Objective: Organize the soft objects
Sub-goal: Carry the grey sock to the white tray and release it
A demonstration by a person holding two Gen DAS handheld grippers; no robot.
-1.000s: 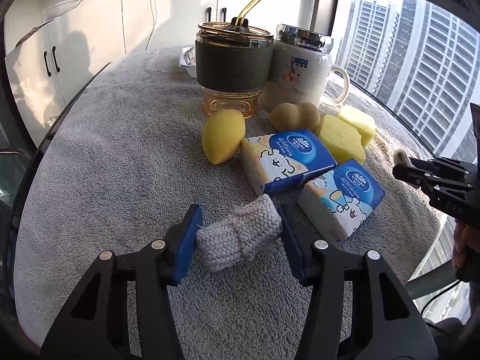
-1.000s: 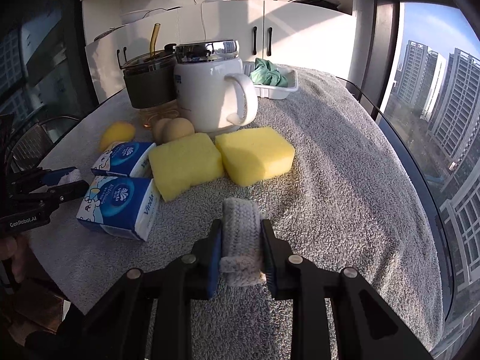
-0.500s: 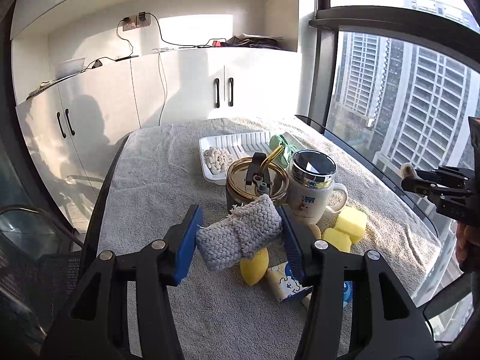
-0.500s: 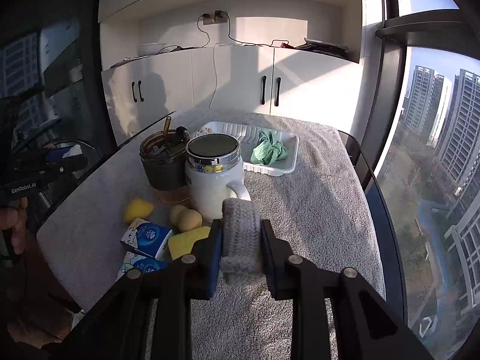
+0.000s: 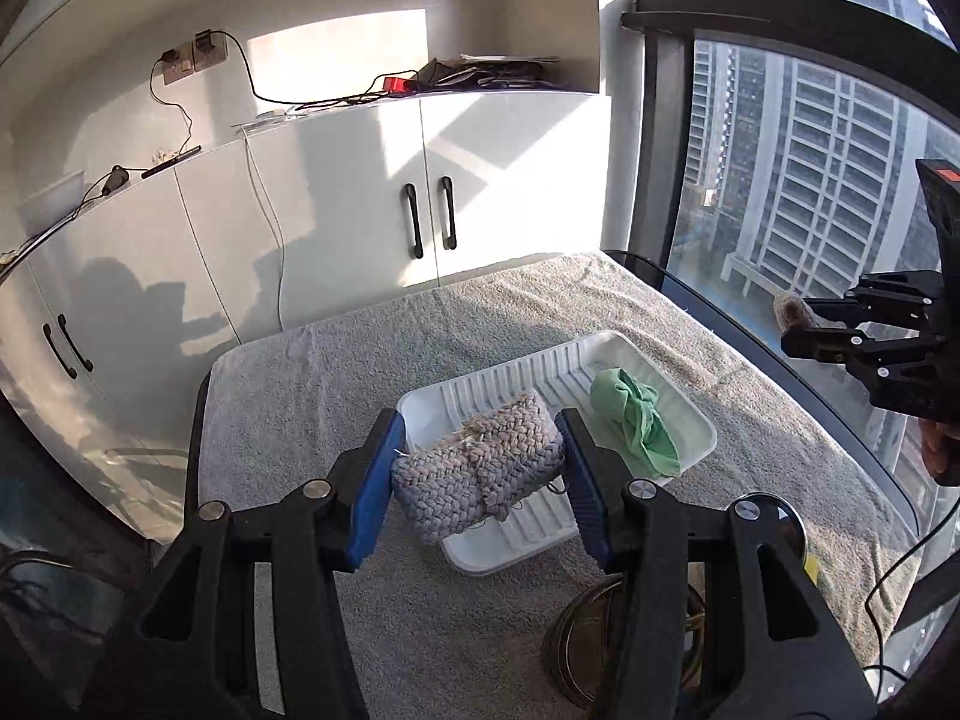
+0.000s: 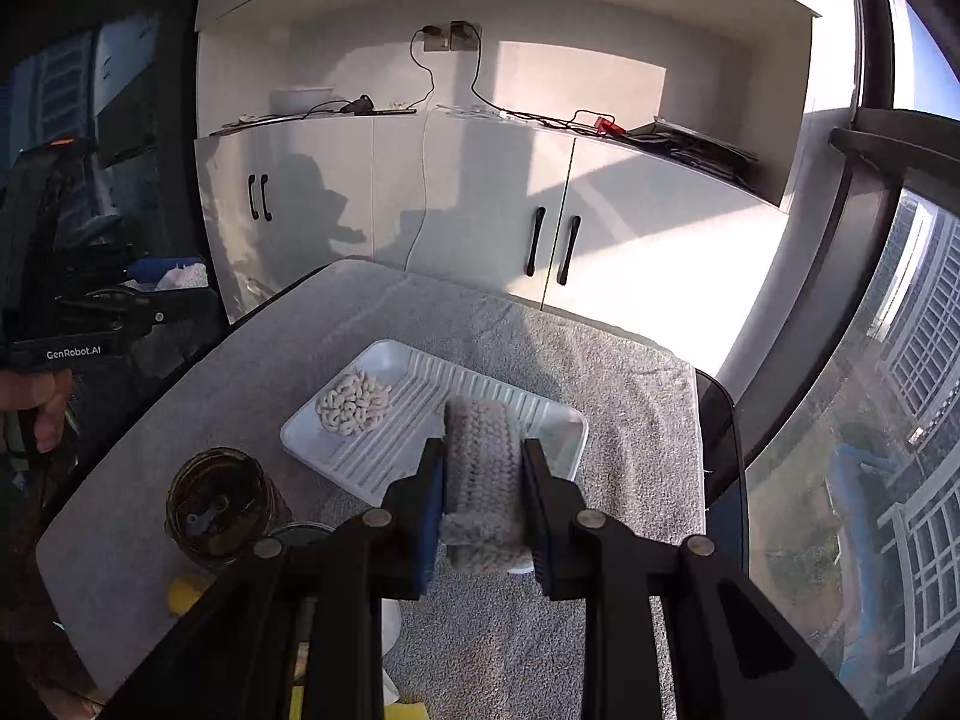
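White cabinets and a tall window frame a table draped in a grey towel [image 5: 336, 372], with a white ribbed tray [image 5: 696, 438] as the landmark. The left gripper [image 5: 477, 471] clamps a grey braided cloth roll [image 5: 480, 462] between its blue pads, held in the air over the tray's near left part. The right gripper [image 6: 483, 495] squeezes a second knitted roll [image 6: 483, 468] over the tray's [image 6: 336, 450] near right side. A green cloth [image 5: 633, 426] lies in the tray's right half; a pale coiled cord pile [image 6: 354, 402] sits at its far left corner. Just short of the tray stands a dark glass cup [image 6: 219, 501]. My worry: letting go this high, a springy roll could bounce off the rim, unravel, or land on the green cloth.
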